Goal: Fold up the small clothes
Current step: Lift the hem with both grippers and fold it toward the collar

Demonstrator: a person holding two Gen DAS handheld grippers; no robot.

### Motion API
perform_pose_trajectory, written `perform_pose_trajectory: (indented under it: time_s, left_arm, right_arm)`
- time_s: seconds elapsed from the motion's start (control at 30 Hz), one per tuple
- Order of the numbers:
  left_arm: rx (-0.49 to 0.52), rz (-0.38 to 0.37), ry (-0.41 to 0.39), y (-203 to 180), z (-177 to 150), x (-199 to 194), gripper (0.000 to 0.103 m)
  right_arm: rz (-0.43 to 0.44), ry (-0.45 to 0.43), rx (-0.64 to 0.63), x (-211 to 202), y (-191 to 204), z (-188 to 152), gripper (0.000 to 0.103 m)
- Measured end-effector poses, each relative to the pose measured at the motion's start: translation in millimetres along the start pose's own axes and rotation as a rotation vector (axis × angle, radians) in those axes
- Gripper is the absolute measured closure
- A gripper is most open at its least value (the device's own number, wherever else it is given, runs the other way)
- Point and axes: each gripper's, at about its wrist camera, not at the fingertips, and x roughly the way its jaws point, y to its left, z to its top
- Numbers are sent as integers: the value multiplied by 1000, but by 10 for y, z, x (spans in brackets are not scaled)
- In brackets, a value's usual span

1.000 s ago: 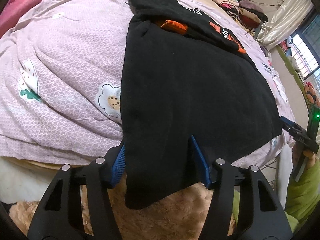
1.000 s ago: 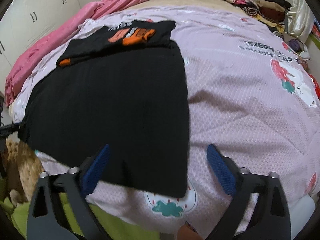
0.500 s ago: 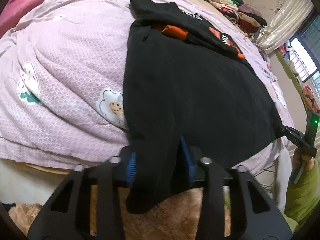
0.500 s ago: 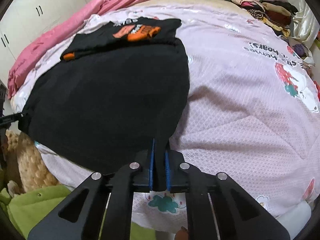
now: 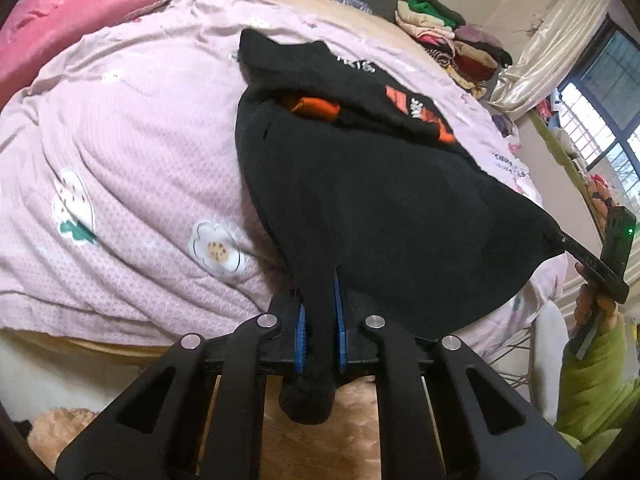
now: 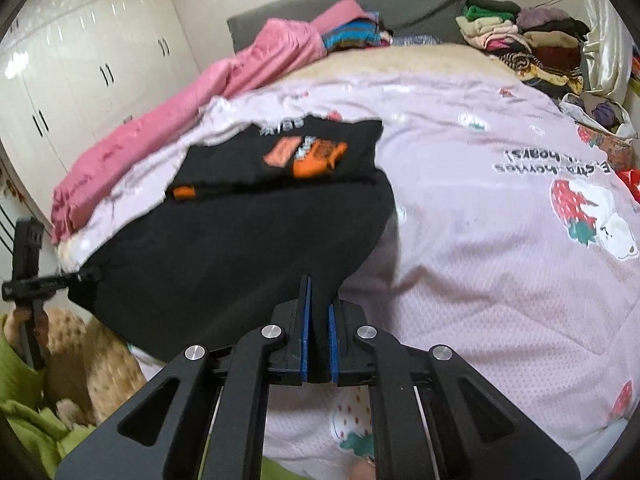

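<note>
Both hand-held grippers, the left hand-held gripper (image 5: 319, 330) and the right hand-held gripper (image 6: 319, 344), have just clamped shut on the near corners of the black T-shirt (image 5: 384, 200), now lifting off the pink quilt (image 5: 132, 152) at frame centre, ready to fold.

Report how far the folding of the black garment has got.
Done: black garment with orange print lies spread on the pink quilt, top section folded over. In hand: left gripper and right gripper each clamp a near corner. Left: carry that hem over.
</note>
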Motion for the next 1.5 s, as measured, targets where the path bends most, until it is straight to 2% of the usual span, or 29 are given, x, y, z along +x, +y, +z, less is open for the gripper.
perform_pose_trajectory:
  time_s: [0.33, 0.7, 1.1, 1.5]
  left_arm:
    - [-20, -7, -84, 41, 298, -155, 99]
    - [-3, 12, -157, 17, 682, -240, 99]
    - [19, 35, -218, -54, 1084, -253, 99]
    - [24, 57, -234, -51, 1340, -203, 99]
  right_arm:
    - [2, -133, 76, -145, -85, 258, 97]
    - [-20, -211, 86, -115, -83, 554, 97]
    - [-29, -262, 94, -11, -120, 870, 97]
    - [-55, -283, 84, 140, -135, 1138, 97]
